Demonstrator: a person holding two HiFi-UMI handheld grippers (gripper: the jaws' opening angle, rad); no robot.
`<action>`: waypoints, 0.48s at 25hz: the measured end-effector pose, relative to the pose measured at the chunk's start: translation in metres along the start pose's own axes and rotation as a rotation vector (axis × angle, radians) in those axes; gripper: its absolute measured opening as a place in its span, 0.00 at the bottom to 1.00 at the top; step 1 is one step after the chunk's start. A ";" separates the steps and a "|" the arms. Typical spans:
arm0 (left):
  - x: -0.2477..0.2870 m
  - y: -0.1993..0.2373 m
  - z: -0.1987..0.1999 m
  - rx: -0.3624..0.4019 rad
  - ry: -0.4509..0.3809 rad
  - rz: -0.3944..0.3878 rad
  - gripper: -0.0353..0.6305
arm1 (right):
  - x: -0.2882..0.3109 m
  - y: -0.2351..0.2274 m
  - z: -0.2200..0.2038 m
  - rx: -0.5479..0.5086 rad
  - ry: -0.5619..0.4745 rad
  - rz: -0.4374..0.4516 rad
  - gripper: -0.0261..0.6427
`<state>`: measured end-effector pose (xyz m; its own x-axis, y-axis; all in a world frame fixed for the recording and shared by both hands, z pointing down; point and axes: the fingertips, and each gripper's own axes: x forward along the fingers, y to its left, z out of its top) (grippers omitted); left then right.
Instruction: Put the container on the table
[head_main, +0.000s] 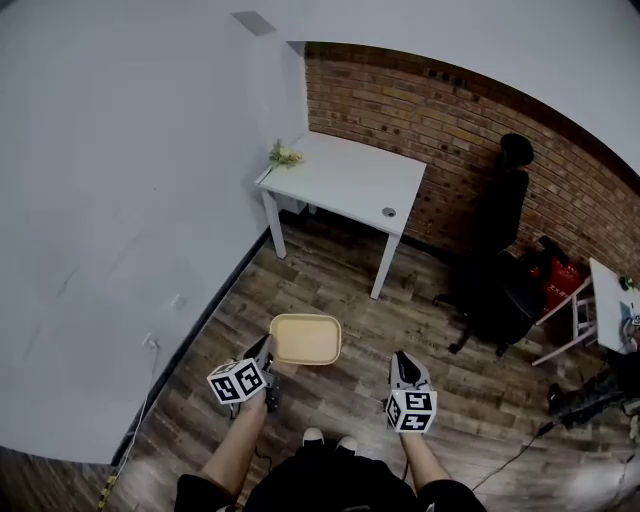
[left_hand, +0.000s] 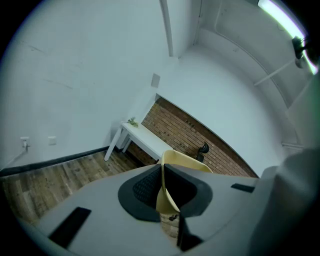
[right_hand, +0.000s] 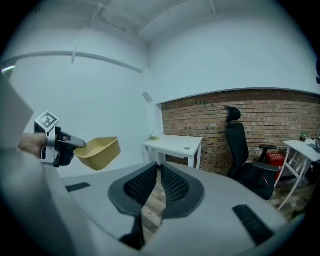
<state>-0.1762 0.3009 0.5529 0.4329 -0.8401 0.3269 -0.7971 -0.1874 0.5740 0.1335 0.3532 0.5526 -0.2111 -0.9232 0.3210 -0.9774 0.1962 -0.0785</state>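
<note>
Left gripper (left_hand: 162, 187): jaws pinching the near-left rim wall of the shallow pale-yellow plastic container (head_main: 305, 340), one pad inside the wall, one outside. The container hangs out ahead of me over the brown wood-plank floor (head_main: 330, 290), well short of the white rectangular surface (head_main: 350, 180) that stands far ahead in the corner, against the red brick wall. Right gripper (right_hand: 157, 185): jaws pressed together on nothing, only floor showing below the pads. Container interior reads empty in the head view; from the right gripper view it tips slightly, open side up. Judgement: the step in hand is the carry. A one-sided rim hold leaves the far edge free to sag, so I would keep the pinch firm, walk up square to the near edge, level the base, and lower it flat onto the bare middle before spreading the jaws. Things to stay clear of: the small green-and-pale flower sprig (head_main: 284, 154) at the far-left corner, the small round grey fitting (head_main: 388, 212) near the right edge, and the black office chair (head_main: 500, 250) off to the right.
</note>
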 end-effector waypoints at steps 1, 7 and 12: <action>0.002 0.001 0.001 0.002 0.003 -0.001 0.10 | 0.002 0.001 0.001 0.000 -0.003 -0.005 0.08; 0.008 0.018 0.014 -0.003 0.009 -0.018 0.10 | 0.019 0.015 0.005 0.008 -0.004 -0.026 0.08; 0.016 0.035 0.033 0.008 0.008 -0.030 0.10 | 0.032 0.028 0.010 0.023 -0.018 -0.052 0.08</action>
<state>-0.2115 0.2641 0.5534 0.4599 -0.8300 0.3156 -0.7869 -0.2164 0.5779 0.0996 0.3256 0.5510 -0.1593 -0.9379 0.3082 -0.9866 0.1401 -0.0834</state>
